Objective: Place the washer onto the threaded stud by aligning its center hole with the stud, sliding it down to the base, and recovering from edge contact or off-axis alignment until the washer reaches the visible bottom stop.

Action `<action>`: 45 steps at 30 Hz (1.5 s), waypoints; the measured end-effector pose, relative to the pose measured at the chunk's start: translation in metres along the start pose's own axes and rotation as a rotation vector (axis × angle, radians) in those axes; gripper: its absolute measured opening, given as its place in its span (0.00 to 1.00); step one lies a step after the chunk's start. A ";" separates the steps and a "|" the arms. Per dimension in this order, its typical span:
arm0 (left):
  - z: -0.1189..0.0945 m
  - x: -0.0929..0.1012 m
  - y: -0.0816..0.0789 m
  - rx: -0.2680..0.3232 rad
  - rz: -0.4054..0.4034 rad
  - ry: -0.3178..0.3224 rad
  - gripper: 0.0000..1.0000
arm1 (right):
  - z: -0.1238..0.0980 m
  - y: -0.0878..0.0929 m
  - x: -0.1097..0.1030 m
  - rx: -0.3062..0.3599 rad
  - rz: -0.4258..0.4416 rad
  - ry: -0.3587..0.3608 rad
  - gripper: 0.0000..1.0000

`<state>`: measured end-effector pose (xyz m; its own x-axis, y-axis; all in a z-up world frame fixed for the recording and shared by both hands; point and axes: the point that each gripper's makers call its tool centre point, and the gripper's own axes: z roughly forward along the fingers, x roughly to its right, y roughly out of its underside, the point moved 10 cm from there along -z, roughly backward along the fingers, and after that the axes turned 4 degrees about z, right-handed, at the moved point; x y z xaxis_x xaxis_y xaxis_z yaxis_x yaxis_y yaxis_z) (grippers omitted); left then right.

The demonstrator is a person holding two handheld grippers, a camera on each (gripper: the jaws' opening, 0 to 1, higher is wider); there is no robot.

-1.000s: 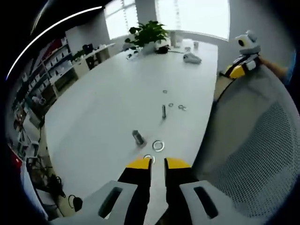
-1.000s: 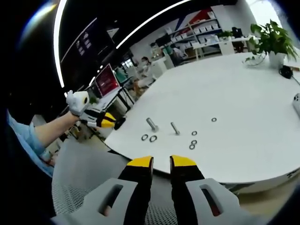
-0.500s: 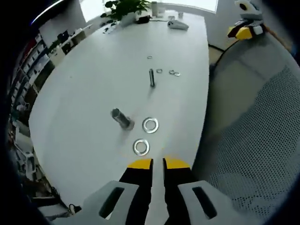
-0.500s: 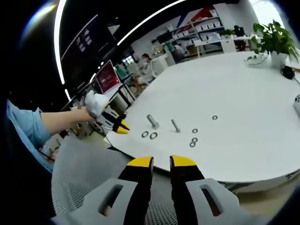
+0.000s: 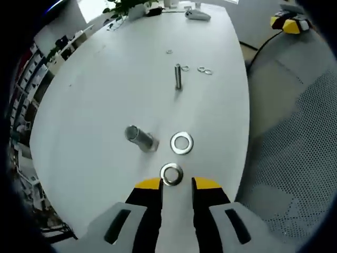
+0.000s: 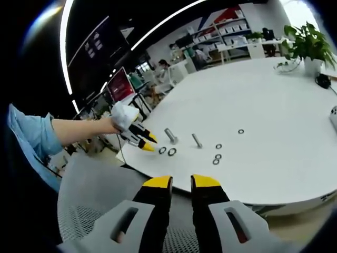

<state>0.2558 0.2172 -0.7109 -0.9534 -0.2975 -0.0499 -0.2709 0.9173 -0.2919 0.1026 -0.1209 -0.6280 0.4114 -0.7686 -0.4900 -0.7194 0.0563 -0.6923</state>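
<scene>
In the left gripper view, a white table [image 5: 95, 100] carries a tilted large bolt [image 5: 141, 138], a washer [image 5: 181, 143] just beside it and a nearer washer [image 5: 171, 174] lying flat between the yellow tips of the left gripper [image 5: 177, 184], whose jaws stand narrowly apart and grip nothing. Farther off stands the threaded stud [image 5: 178, 76], upright, with small rings [image 5: 205, 70] near it. A mesh chair [image 5: 295, 158] sits alongside.

In the right gripper view, the right gripper [image 6: 181, 184] hovers off the table's edge, jaws slightly parted and empty. A sleeved arm [image 6: 63, 132] reaches the other gripper to the two washers [image 6: 167, 152]. A potted plant [image 6: 308, 45] stands far back.
</scene>
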 end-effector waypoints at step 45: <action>0.034 -0.006 -0.007 -0.149 0.049 0.057 0.24 | 0.001 0.000 0.001 -0.001 0.009 0.016 0.17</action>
<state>0.2679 0.2039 -0.7415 -0.9708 -0.2399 -0.0053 -0.2366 0.9606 -0.1457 0.1035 -0.1216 -0.6290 0.3957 -0.7779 -0.4881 -0.7239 0.0629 -0.6870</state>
